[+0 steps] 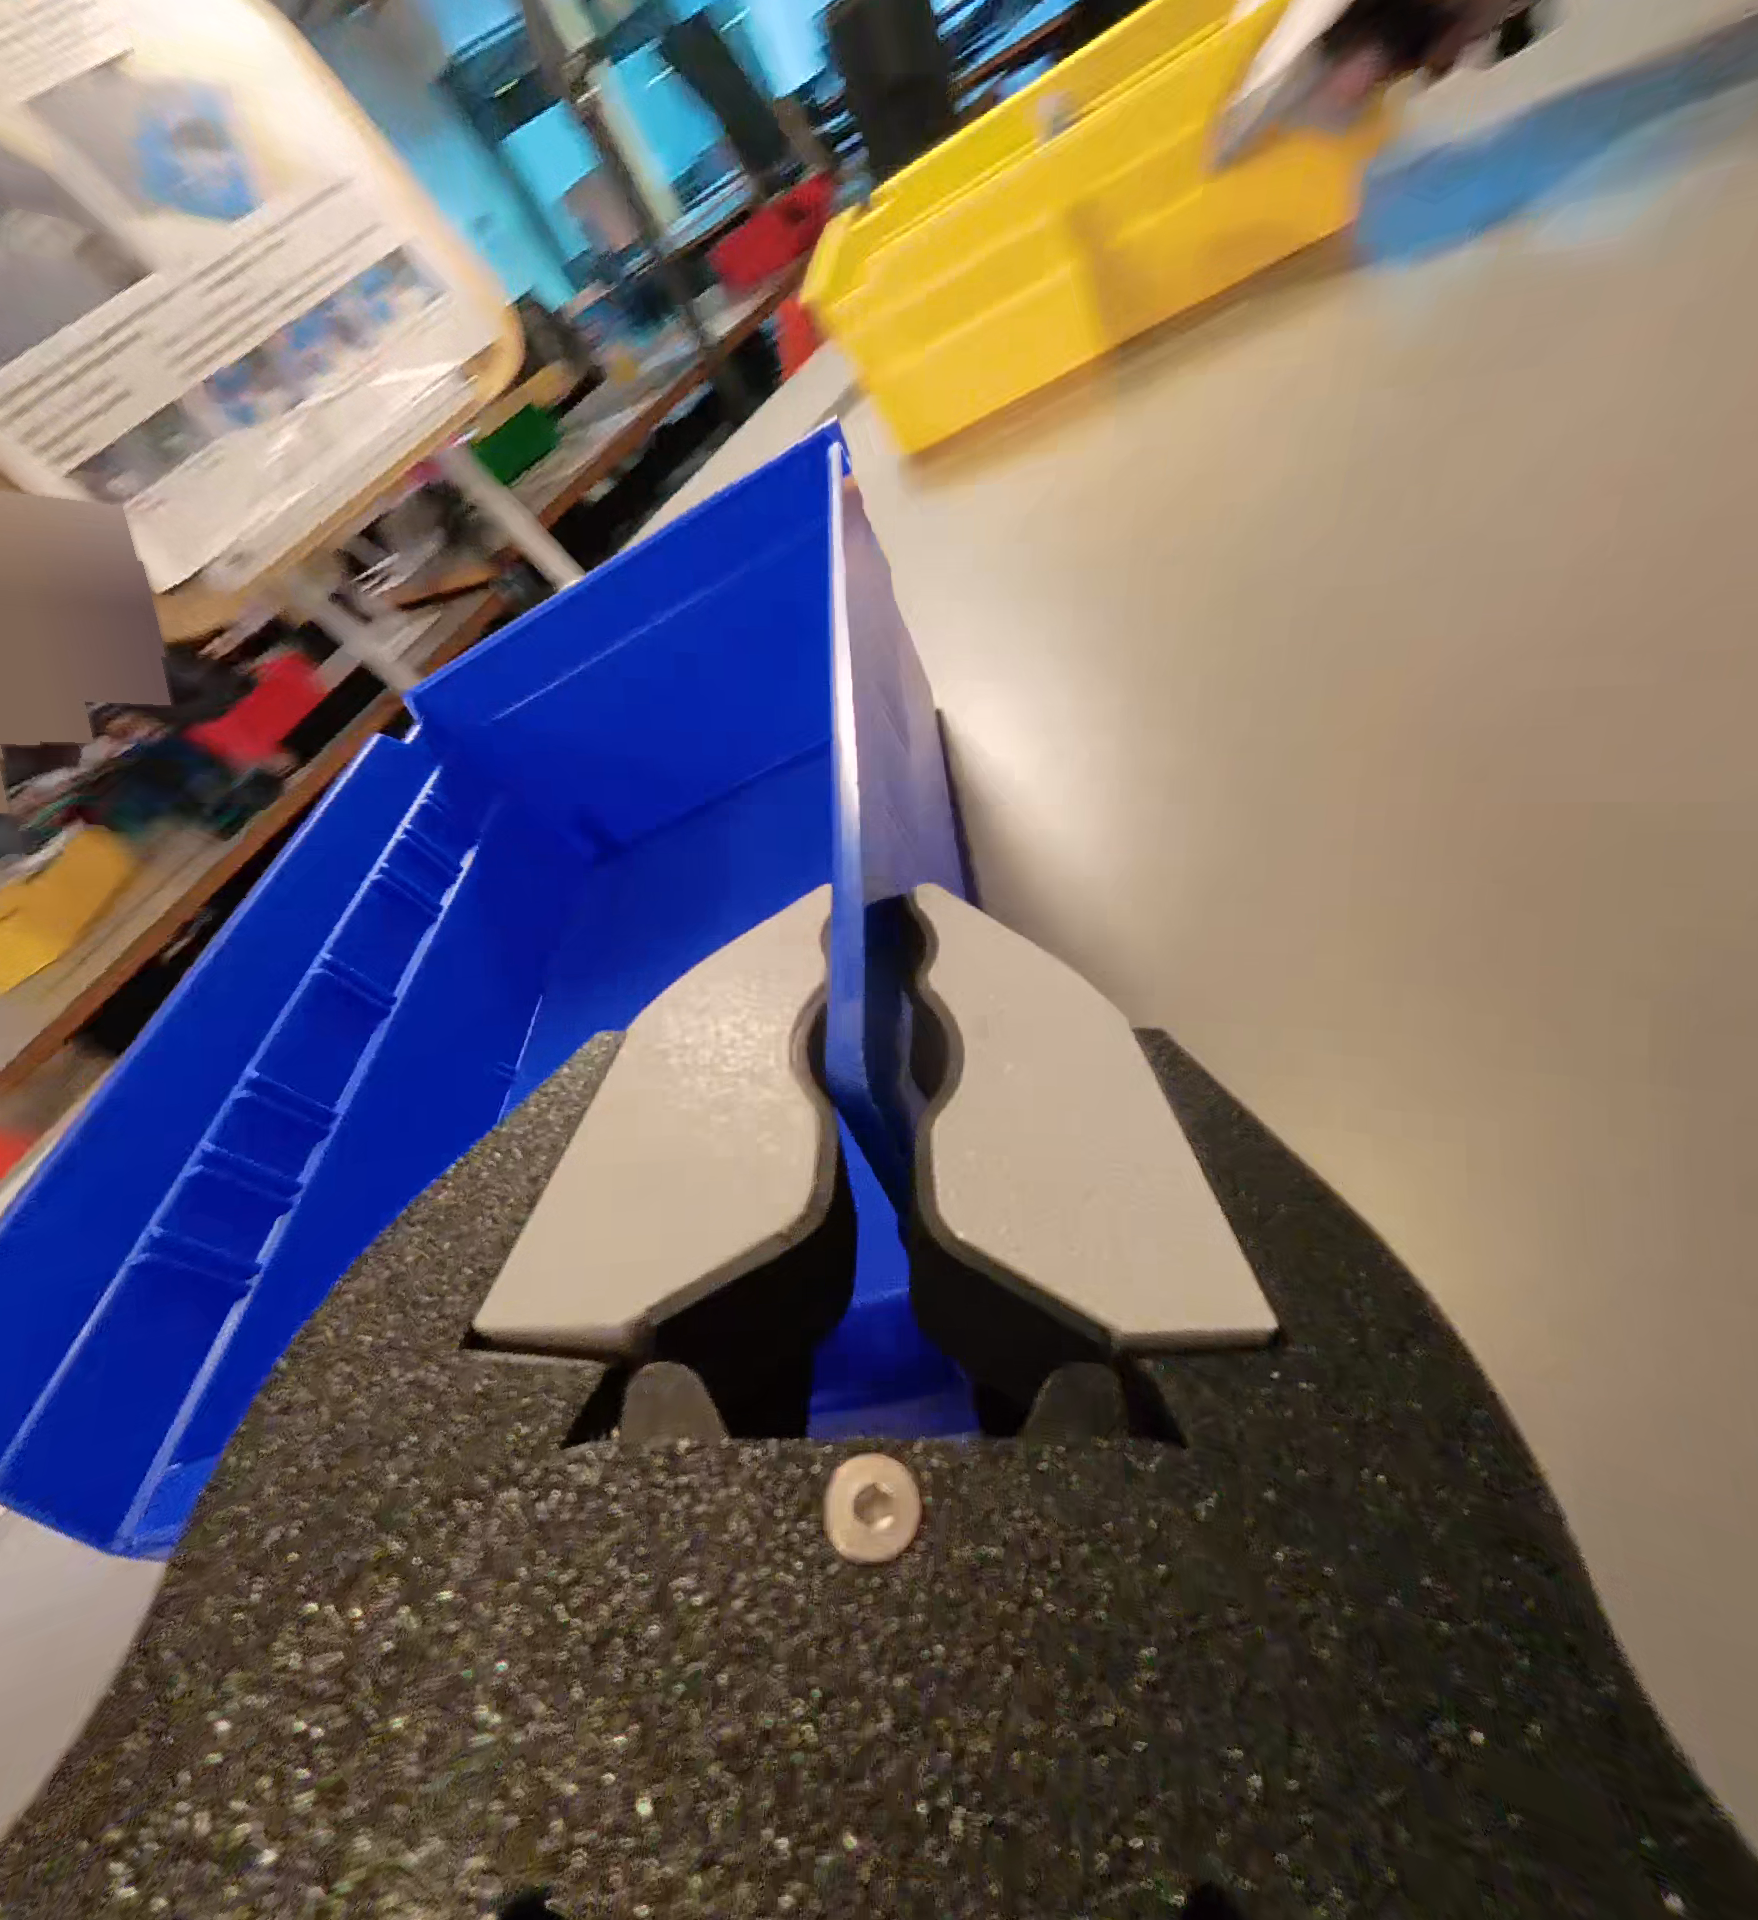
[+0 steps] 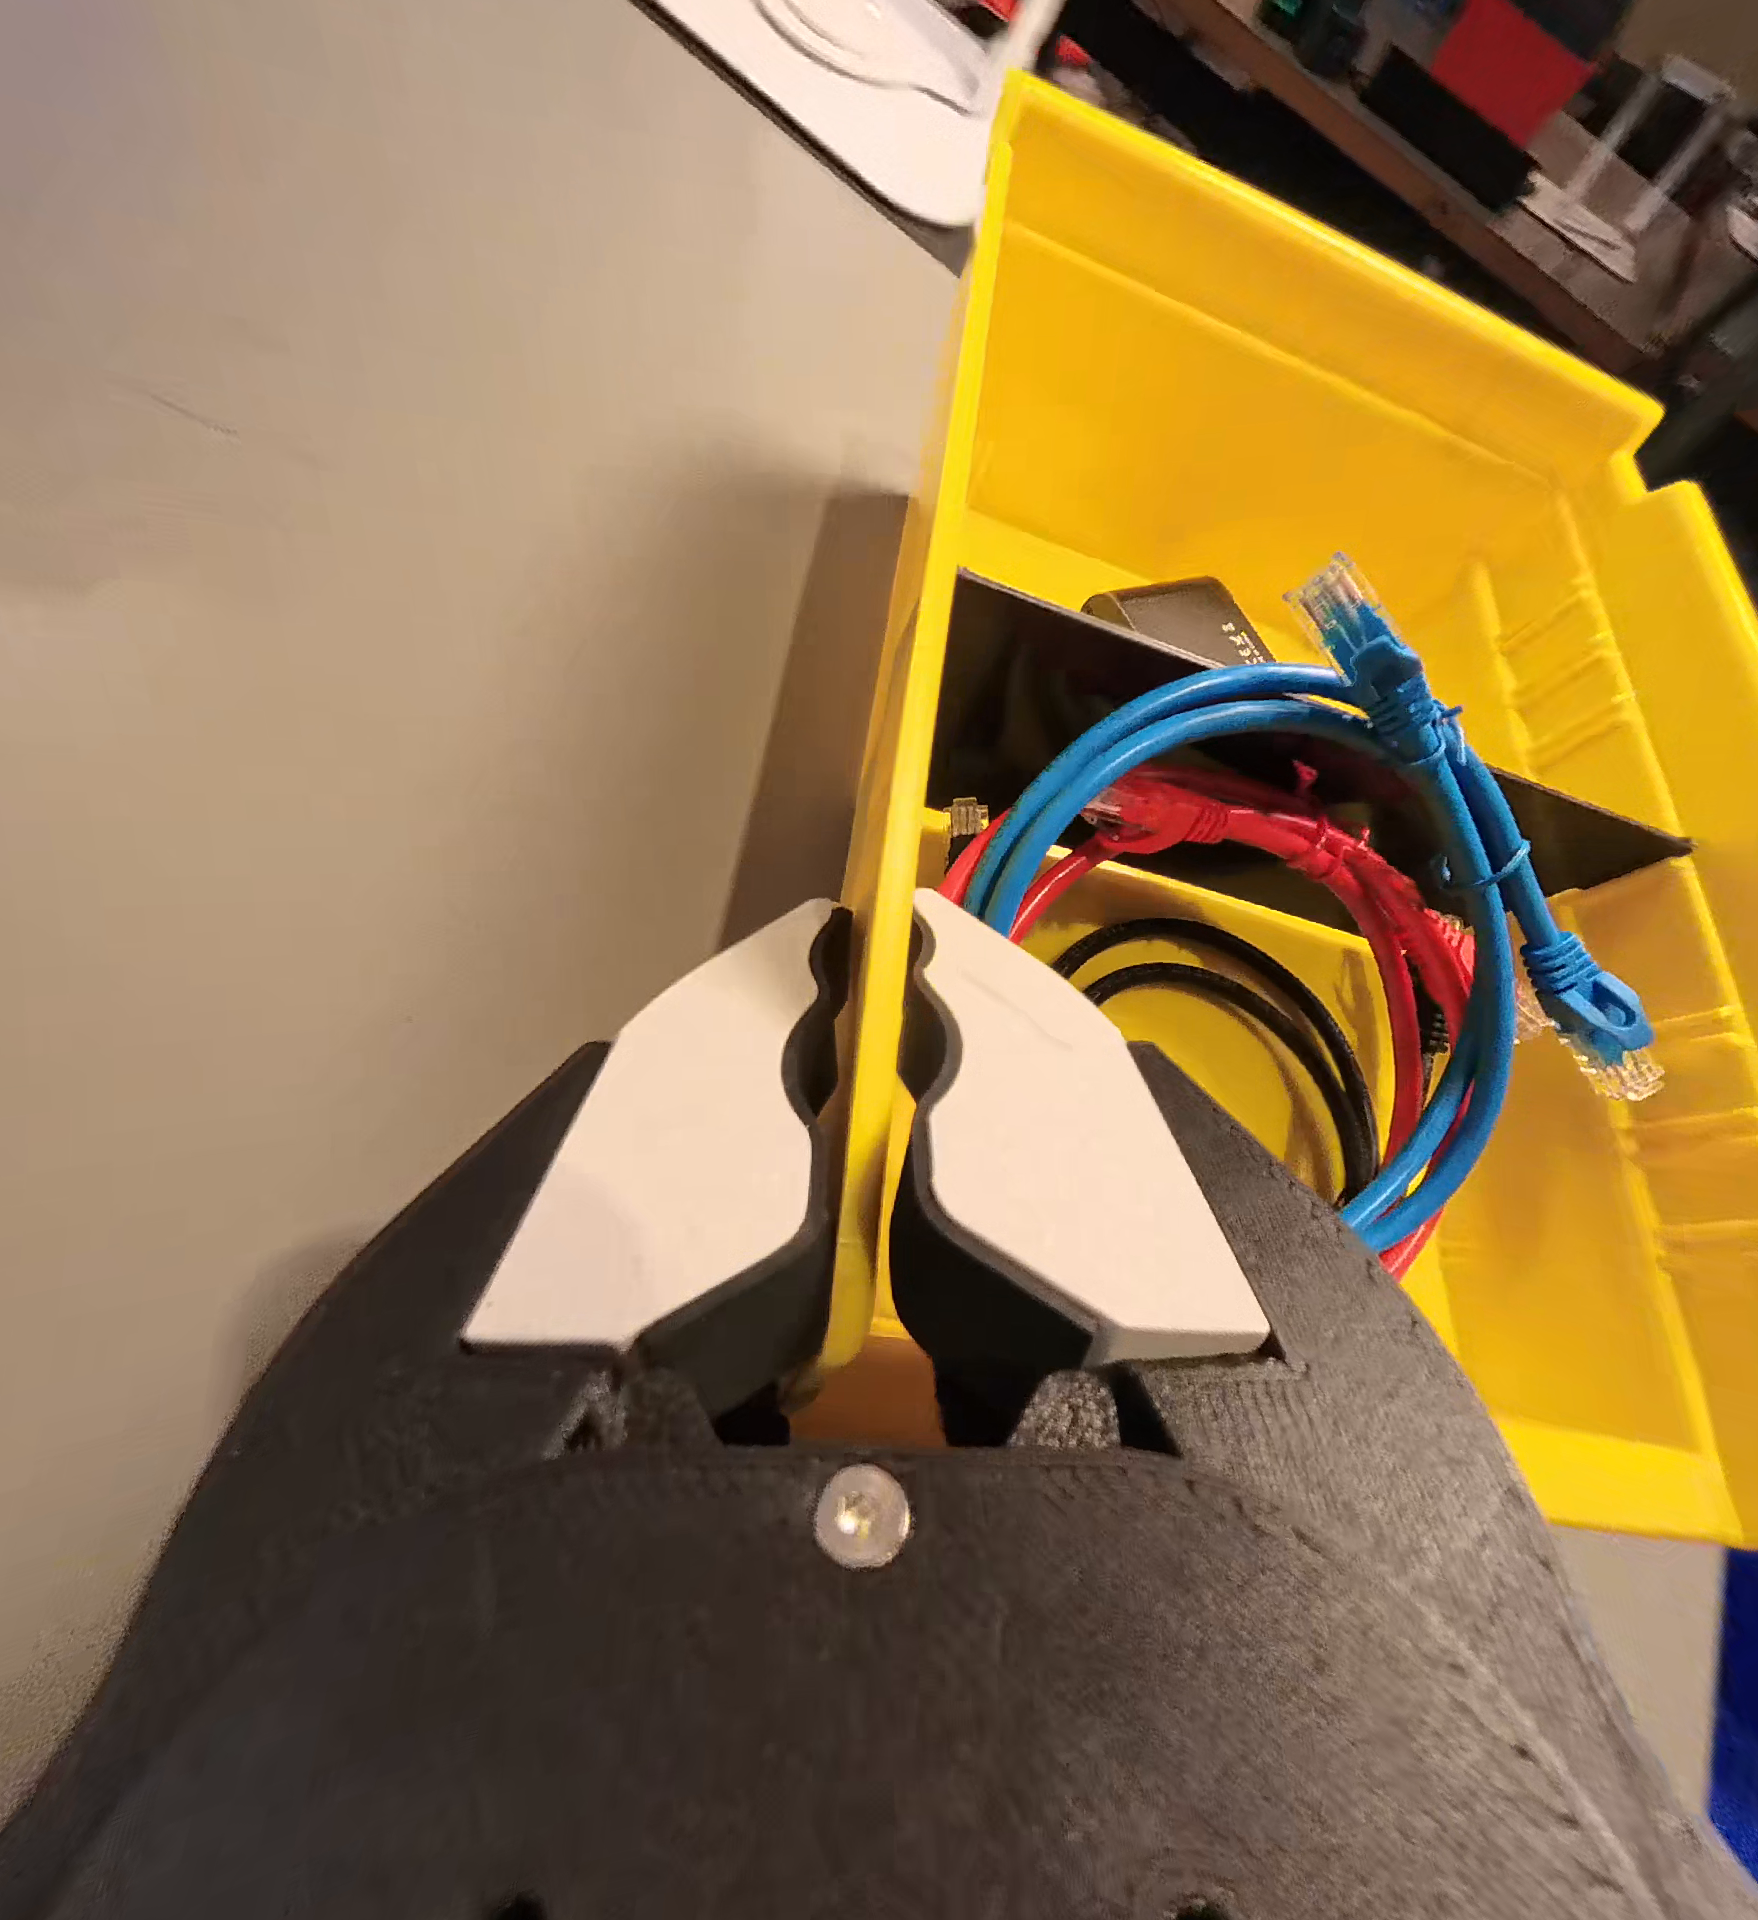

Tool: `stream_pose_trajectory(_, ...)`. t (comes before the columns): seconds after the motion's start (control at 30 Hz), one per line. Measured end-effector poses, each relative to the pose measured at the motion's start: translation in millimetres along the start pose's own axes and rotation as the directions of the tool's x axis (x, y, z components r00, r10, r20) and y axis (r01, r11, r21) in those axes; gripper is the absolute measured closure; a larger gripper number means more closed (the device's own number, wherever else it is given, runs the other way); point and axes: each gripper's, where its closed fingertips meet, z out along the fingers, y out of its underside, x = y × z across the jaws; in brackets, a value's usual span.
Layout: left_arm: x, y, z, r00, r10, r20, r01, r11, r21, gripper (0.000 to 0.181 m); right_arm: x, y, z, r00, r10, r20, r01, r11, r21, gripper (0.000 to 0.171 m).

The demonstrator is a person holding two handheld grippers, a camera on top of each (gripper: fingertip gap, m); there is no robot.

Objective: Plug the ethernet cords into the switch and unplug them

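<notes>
Ethernet cords: a coiled blue cord (image 2: 1166, 790) and a coiled red cord (image 2: 1311, 852), each bound with a tie, lie inside the yellow bin (image 2: 1270, 343), in its nearer compartment in front of a black divider (image 2: 1561, 826). A black cable (image 2: 1259, 961) lies under them on the bin floor. One clear connector of the blue cord stands up above the coil; another hangs over the far side of it. No connector is seated in anything.

Switch: a dark, flat-edged device (image 2: 1166, 618) shows behind the divider, partly hidden. It is probably the switch, but its ports are not visible, so this cannot be confirmed.

Right gripper (image 2: 870, 935): pressed together on the near side wall of the yellow bin, one finger outside, one inside. It holds the bin, not a cord.

Left gripper (image 1: 870, 925): likewise pinching the side wall of a blue bin (image 1: 646, 675), which appears empty in the part shown. The blue bin sits on the grey table (image 1: 1374, 831); the yellow bin stands farther along the same surface.

Assessment: the task proper has not begun. Cords remain bundled and stowed; no plugging or unplugging is evident. Both grippers are occupied with positioning bins. Remaining, in my judgement: release the bins, take out switch and cords, insert each connector, then withdraw them.
</notes>
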Motion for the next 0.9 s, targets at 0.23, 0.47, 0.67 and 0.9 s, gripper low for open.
stream_pose_trajectory(0.23,70,-28,4,0.908,0.066,-0.413,0.009,0.984,0.177,0.176,-51,-40,30,0.943,-0.171,0.286,0.126,0.977,0.169,0.164)
stream_pose_trajectory(0.47,111,-45,5,0.784,0.111,-0.611,0.038,0.974,0.225,0.176,-96,-84,68,0.808,-0.346,0.476,0.203,0.923,0.326,0.164)
stream_pose_trajectory(0.67,128,-58,22,0.744,0.144,-0.652,0.047,0.963,0.267,0.177,-136,-123,103,0.685,-0.451,0.573,0.212,0.875,0.435,0.164)
stream_pose_trajectory(0.9,127,-71,27,0.750,0.057,-0.659,0.151,0.955,0.254,0.160,-164,-156,119,0.672,-0.513,0.533,0.198,0.819,0.538,0.154)
